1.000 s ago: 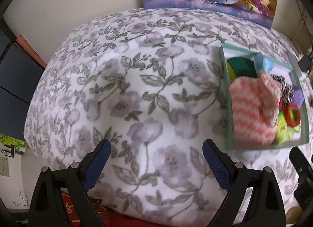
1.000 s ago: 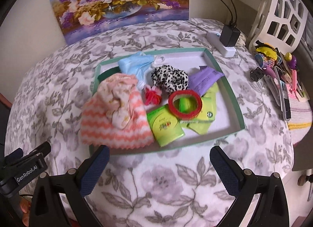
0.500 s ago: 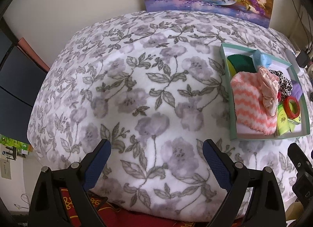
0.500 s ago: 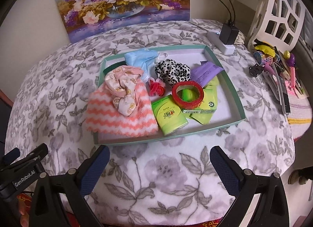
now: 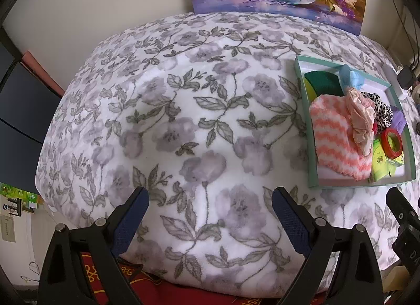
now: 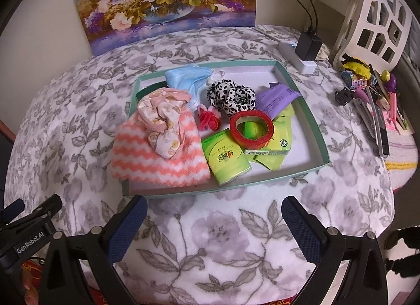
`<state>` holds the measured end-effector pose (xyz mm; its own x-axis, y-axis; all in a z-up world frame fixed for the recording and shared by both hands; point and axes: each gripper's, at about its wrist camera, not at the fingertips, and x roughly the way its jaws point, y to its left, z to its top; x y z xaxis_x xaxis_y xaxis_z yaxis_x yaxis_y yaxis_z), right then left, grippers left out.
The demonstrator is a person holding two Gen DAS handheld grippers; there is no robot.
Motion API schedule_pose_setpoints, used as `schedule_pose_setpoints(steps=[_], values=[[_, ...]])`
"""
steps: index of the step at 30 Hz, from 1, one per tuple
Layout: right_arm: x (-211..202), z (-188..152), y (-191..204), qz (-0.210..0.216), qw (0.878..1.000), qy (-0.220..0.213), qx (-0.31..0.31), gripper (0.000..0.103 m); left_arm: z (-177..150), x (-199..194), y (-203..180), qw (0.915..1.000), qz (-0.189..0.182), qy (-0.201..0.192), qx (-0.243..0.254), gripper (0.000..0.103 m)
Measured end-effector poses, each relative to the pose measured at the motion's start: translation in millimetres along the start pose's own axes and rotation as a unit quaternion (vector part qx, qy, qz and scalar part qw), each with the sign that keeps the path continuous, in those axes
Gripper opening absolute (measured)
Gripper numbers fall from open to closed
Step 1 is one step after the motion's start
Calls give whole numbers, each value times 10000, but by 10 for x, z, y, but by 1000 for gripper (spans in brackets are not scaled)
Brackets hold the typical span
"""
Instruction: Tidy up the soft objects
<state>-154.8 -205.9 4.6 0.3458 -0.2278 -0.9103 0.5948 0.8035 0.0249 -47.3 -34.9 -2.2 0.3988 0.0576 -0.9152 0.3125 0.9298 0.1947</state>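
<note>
At twelve o'clock from my right claw (image 6: 214, 223), the tray (image 6: 319, 134) holds towel (image 6: 157, 155), cloth (image 6: 162, 118), mask (image 6: 187, 79), scrunchie (image 6: 231, 96); both claws, left (image 5: 210, 217) too, gape empty. Gathered or awaiting sorting—unclear.

The blanket (image 6: 236, 226) is white with grey-lilac flowers and grey-green leaves. The tray (image 6: 312, 126) has mint-green walls and a white floor. In it, the towel (image 6: 157, 160) carries coral and white zigzags; the cloth (image 6: 162, 113) on it is pale pink with small tan prints. The mask (image 6: 186, 79) is light blue, the scrunchie (image 6: 231, 95) white with black spots, the tape ring (image 6: 252, 126) red, the tissue pack (image 6: 225, 159) lime green, the packet (image 6: 278, 97) purple. The painting (image 6: 168, 0) shows pink, white and purple flowers. Both tools have black frames and dark blue pads (image 6: 126, 229).
</note>
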Motion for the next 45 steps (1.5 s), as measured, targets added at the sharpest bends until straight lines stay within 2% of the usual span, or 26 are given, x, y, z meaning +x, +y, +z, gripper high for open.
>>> schedule_pose_setpoints(steps=[26, 45], values=[[36, 29, 57, 14, 9997, 59, -222, 103, 22, 22, 24, 10000, 58, 7, -38, 95], [143, 34, 92, -34, 9992, 231, -319, 103, 19, 105, 43, 9998, 89, 174, -96, 95]])
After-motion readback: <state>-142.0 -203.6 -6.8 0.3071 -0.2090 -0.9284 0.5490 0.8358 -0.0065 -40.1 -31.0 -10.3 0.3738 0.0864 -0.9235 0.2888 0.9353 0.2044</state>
